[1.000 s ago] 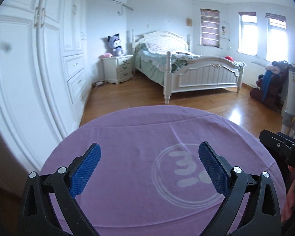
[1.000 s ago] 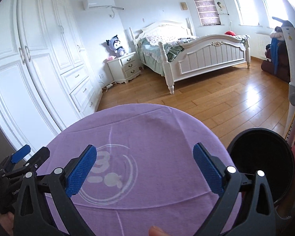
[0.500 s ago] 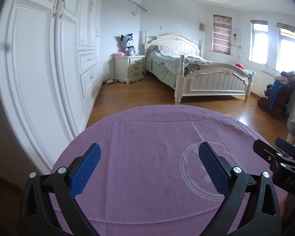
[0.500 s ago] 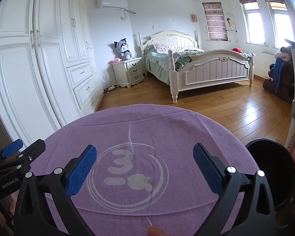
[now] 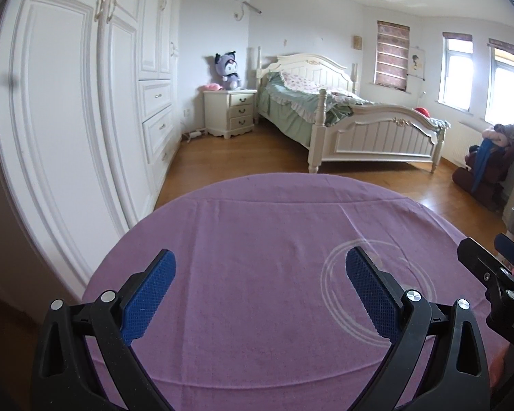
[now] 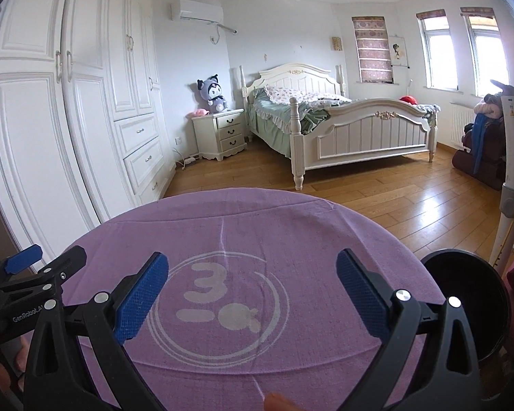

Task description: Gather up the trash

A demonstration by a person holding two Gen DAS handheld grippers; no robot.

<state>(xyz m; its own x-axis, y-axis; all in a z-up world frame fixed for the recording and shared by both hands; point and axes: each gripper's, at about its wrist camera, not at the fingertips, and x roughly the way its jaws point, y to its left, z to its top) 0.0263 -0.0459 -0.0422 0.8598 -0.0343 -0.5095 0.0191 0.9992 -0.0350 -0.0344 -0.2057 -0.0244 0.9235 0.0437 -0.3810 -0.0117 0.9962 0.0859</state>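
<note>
A round table with a purple cloth (image 5: 264,239) fills the lower half of both views; it also shows in the right wrist view (image 6: 291,226). No trash shows on it. A black round bin (image 6: 469,294) stands at the table's right edge. My left gripper (image 5: 260,287) is open and empty above the cloth's left part. My right gripper (image 6: 252,291) is open and empty above a white printed logo (image 6: 219,304). Each gripper shows at the edge of the other's view.
White wardrobes (image 5: 68,120) run along the left wall close to the table. A white bed (image 6: 342,126) and nightstand (image 6: 219,133) stand across the wooden floor. A white pole stand (image 6: 512,171) rises at the right, behind the bin.
Both views have swung: the left one leftward, so the logo slid right, and the right one so the logo sits centred. Both grippers stay open.
</note>
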